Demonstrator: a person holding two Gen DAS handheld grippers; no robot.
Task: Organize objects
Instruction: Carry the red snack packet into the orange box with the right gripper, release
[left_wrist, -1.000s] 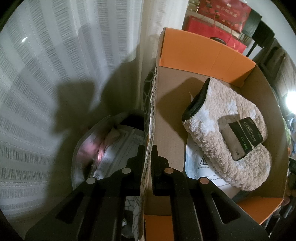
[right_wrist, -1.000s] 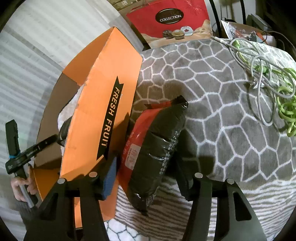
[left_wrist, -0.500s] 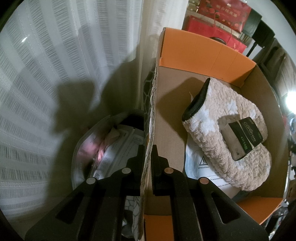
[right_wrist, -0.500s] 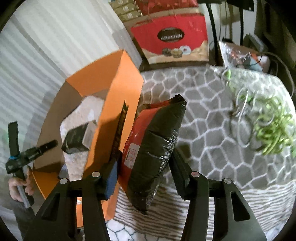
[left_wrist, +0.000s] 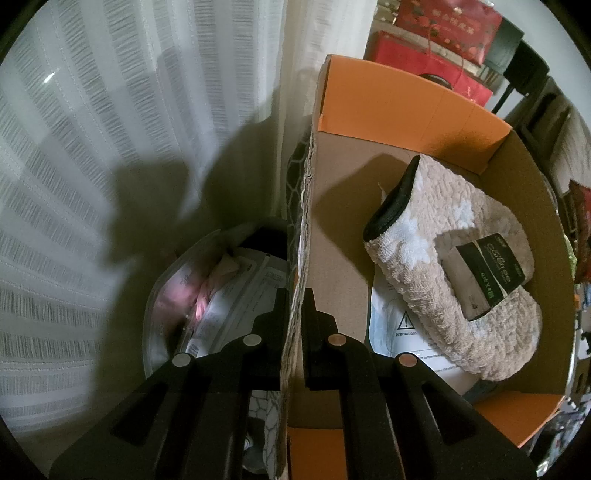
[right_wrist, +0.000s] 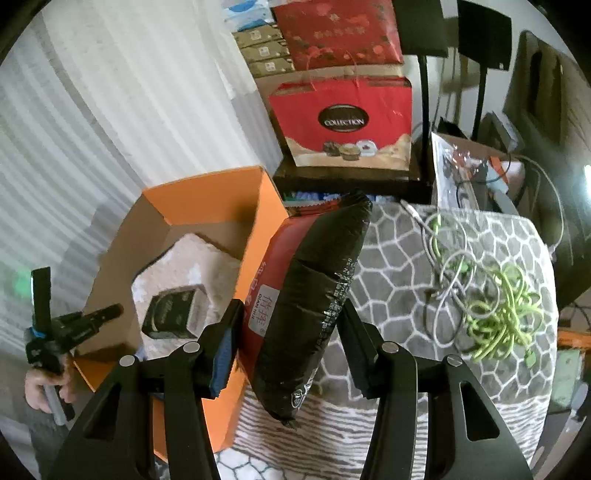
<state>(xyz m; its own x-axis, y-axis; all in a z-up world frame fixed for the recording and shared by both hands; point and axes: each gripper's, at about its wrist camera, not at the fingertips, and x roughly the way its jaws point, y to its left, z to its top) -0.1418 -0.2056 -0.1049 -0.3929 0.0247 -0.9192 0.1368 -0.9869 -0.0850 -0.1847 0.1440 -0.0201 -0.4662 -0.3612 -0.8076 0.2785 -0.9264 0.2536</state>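
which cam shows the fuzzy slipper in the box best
The left wrist view. It looks down into the orange box and shows the whole beige slipper, with its dark cuff and label band. The right wrist view catches only part of it over the box wall.

Left wrist view steeply down, close into orange box (left_wrist: 413, 96), right wrist view higher, sharing that box

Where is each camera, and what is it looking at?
Left wrist: on the left gripper, looking down its fingers, shut on the orange box wall; no hand shows.
Right wrist: on the right gripper, looking at the red-black bag it holds; the person's left hand shows.
Shared: orange box, beige slipper.
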